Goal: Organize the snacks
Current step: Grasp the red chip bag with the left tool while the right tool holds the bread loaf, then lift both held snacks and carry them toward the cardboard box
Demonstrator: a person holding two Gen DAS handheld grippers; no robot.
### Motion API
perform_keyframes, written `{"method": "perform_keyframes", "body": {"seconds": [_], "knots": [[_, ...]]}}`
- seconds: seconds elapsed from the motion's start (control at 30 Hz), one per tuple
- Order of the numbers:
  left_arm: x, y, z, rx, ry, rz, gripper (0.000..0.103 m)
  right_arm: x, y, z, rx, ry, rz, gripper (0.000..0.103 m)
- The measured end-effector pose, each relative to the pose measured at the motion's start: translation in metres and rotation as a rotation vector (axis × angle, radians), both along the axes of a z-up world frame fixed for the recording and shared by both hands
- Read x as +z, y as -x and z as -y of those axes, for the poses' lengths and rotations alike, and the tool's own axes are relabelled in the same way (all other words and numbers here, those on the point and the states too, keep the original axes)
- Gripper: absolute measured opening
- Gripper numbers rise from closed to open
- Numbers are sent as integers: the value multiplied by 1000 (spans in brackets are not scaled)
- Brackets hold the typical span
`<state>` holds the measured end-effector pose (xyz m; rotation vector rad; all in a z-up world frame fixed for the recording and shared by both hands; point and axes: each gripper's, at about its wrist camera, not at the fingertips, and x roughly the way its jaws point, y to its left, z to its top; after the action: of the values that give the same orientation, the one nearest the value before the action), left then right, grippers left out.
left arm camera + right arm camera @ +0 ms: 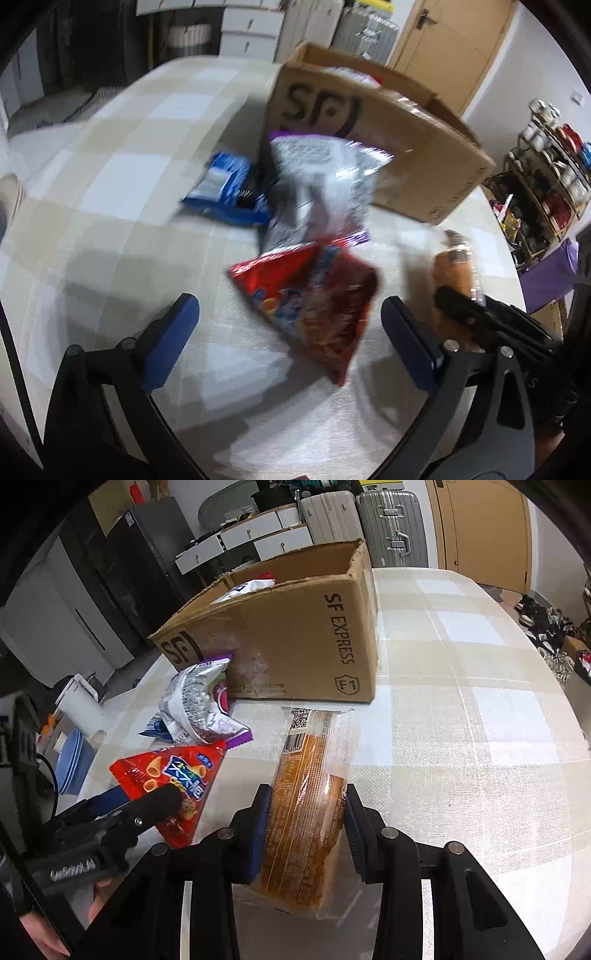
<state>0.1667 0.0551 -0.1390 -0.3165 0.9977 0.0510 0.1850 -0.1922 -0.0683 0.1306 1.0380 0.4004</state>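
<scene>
A brown SF Express cardboard box (295, 635) stands open on the checked tablecloth, with some packets inside; it also shows in the left wrist view (369, 122). My right gripper (304, 819) is shut on a clear-wrapped orange bread loaf (310, 805), which lies pointing toward the box. My left gripper (288, 325) is open above a red snack bag (317, 295), which lies between its fingers. The red bag (173, 775) also shows in the right wrist view. A silver and purple bag (317, 184) leans by the box, and a blue packet (225, 192) lies to its left.
Blue bowls (74, 760) and a white container (79, 701) sit at the table's left edge. A shelf rack (546, 177) stands beyond the right table edge. Suitcases (388, 524) and drawers stand at the back.
</scene>
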Motion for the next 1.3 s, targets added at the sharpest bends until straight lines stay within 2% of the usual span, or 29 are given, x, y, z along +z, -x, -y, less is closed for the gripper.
{"method": "perform_keyframes", "body": {"seconds": [0.07,0.13,0.17,0.23,0.3,0.43,0.57,0.73,1.0,1.13,1.3], "knots": [[-2,0,-7,11,33,4,94,-1,-1,2,-2,-7,-8,38],[0,0,-9,0,28,18,77,-2,-3,2,-7,-11,-13,38],[0,0,-9,-11,31,24,71,-2,-4,1,-8,-12,-14,38],[-1,-1,-7,-49,56,27,51,-1,-3,0,-6,-13,-10,38],[-1,1,-7,-70,93,33,42,-1,-2,-1,-3,-9,-6,38],[4,5,-10,-90,92,57,32,-3,-2,-2,-3,1,-7,38],[6,10,-17,-98,122,63,30,-6,-3,-1,-14,2,-19,38],[11,20,-23,-107,109,76,29,-6,-3,-1,-21,-5,-15,38],[31,38,-21,-129,45,130,29,-1,5,-3,-1,-22,14,38],[44,49,-21,-135,9,165,29,8,12,-2,4,-63,29,38],[55,59,-25,-138,11,190,29,19,20,-4,13,-91,53,38]]}}
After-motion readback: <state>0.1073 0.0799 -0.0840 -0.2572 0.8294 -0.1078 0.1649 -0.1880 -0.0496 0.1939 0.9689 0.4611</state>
